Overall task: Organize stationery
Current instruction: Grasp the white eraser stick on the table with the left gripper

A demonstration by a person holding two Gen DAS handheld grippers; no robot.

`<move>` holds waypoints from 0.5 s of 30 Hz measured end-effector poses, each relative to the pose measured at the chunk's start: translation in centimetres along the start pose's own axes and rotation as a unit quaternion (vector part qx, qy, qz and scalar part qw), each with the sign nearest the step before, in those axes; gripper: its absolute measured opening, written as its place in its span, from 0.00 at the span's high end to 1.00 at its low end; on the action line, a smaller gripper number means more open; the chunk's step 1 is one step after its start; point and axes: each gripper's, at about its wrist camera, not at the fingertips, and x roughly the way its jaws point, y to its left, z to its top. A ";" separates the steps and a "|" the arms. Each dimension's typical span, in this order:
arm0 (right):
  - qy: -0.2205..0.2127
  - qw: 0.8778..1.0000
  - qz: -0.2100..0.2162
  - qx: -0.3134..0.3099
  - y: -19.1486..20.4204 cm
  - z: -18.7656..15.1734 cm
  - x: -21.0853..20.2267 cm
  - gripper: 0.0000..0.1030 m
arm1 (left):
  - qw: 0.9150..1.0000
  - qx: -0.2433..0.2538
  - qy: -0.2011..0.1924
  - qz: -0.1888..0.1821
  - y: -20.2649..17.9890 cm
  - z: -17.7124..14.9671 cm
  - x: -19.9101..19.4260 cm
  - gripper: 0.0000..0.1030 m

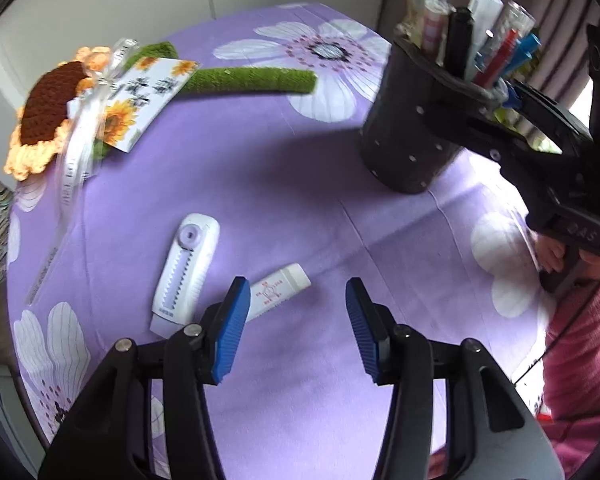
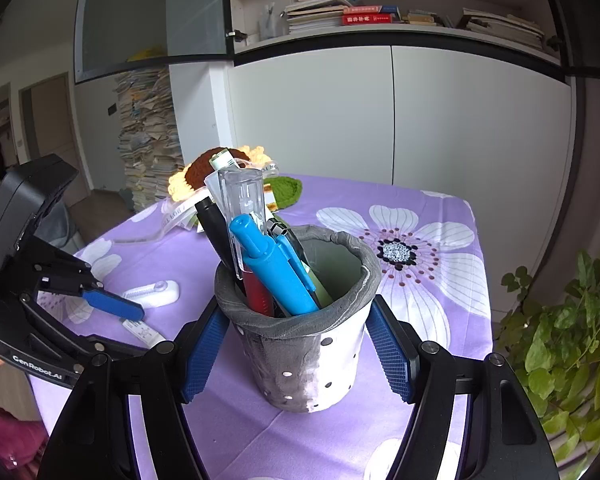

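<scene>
A grey pen holder (image 2: 306, 352) full of pens stands on the purple flowered tablecloth (image 2: 420, 216). My right gripper (image 2: 298, 350) is shut on the pen holder, one blue pad on each side. In the left wrist view the holder (image 1: 414, 120) looks dark, with the right gripper (image 1: 512, 104) at its far side. My left gripper (image 1: 298, 330) is open and empty, low over the cloth. A white eraser (image 1: 282, 290) lies by its left finger. A white correction tape (image 1: 188, 270) lies left of the eraser. Both also show in the right wrist view: eraser (image 2: 144, 332), tape (image 2: 152, 292).
A crocheted sunflower (image 1: 46, 116) with a green stem (image 1: 252, 80), a card (image 1: 144, 100) and a clear ruler (image 1: 74, 164) lie at the table's far left. A potted plant (image 2: 560, 344) stands beside the table's right edge. White cabinets (image 2: 380, 116) are behind the table.
</scene>
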 end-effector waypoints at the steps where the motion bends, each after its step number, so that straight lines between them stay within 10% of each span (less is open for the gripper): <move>1: 0.000 1.000 0.001 0.000 0.0 0.0 0.0 0.31 | 1.000 0.013 0.007 -0.001 -0.1 0.0 0.1 0.52; 10: 0.000 1.000 -0.001 0.000 0.0 0.0 0.0 0.31 | 0.988 0.140 0.032 0.061 -2.1 0.2 1.5 0.52; 15: 0.001 1.000 0.000 0.001 0.0 0.0 0.0 0.31 | 0.987 0.148 0.037 0.058 -2.1 0.1 1.4 0.73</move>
